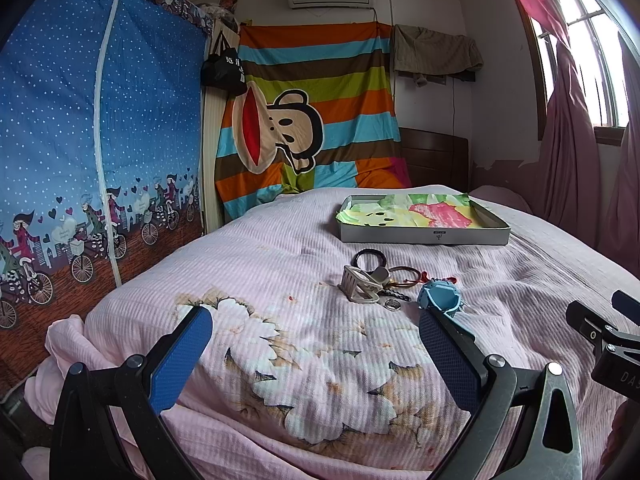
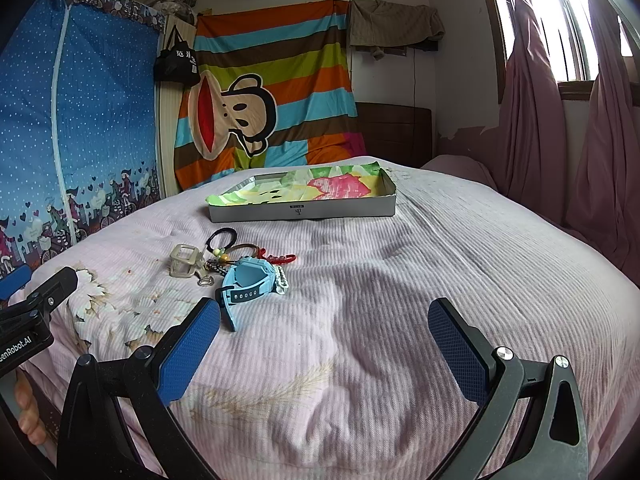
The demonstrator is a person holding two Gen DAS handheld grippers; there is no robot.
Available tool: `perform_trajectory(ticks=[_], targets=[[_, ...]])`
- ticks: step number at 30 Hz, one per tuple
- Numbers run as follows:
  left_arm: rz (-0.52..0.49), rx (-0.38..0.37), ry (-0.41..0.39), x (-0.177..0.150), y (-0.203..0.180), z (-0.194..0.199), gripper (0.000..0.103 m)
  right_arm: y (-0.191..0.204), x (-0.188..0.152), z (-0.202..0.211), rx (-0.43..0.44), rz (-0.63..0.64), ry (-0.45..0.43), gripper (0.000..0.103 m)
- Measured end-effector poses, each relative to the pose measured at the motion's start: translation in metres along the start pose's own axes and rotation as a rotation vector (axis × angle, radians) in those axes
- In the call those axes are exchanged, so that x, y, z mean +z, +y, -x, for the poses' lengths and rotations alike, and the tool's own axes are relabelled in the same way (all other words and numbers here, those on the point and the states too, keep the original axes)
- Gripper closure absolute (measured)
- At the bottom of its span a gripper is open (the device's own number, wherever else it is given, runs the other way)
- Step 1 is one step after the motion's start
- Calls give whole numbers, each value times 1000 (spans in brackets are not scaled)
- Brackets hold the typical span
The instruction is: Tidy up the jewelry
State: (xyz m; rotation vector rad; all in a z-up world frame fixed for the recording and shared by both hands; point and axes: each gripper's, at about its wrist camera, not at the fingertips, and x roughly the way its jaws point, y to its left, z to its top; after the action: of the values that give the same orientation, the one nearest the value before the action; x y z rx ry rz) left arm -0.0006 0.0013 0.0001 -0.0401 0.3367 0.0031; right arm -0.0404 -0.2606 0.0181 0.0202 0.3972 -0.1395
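Ahead of both jaw pairs, on pink quilt (image 2: 400,280): loose jewelry heap, nothing yet in tray.

- Blue watch (image 2: 248,286): nearest piece, just beyond left finger of right gripper (image 2: 324,324); strap end trailing toward that finger. Likely first pick; best taken across the band, not the bulky case.
- Clear square clip (image 1: 358,284), black hair loop (image 1: 370,258), brown bangle (image 1: 404,274), small ring (image 1: 392,304), red cord (image 2: 282,258): touching or overlapping, beyond right finger of left gripper (image 1: 316,332). Tangle probable; lift one at a time, slowly.
- Tray (image 2: 304,210), shallow, lined with bright printed paper: well beyond heap, dead ahead of right jaws. Low wall, so clear the rim before release.
- Left jaws: wide apart, holding nothing.
- Right jaws: wide apart, holding nothing.
- Quilt soft and ridged: press lightly to avoid pinching fabric with small pieces.
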Motion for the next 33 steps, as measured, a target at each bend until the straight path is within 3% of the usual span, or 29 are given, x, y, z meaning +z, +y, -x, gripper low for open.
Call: perform_trajectory(ticks=[16,33], targets=[[-3,-5,-2,6,-2,6,0,-4,1,-1,7,4,-1,1],[-57,-69,-79,53,-12,-45,0,4,38,-27,53,42,-112,1]])
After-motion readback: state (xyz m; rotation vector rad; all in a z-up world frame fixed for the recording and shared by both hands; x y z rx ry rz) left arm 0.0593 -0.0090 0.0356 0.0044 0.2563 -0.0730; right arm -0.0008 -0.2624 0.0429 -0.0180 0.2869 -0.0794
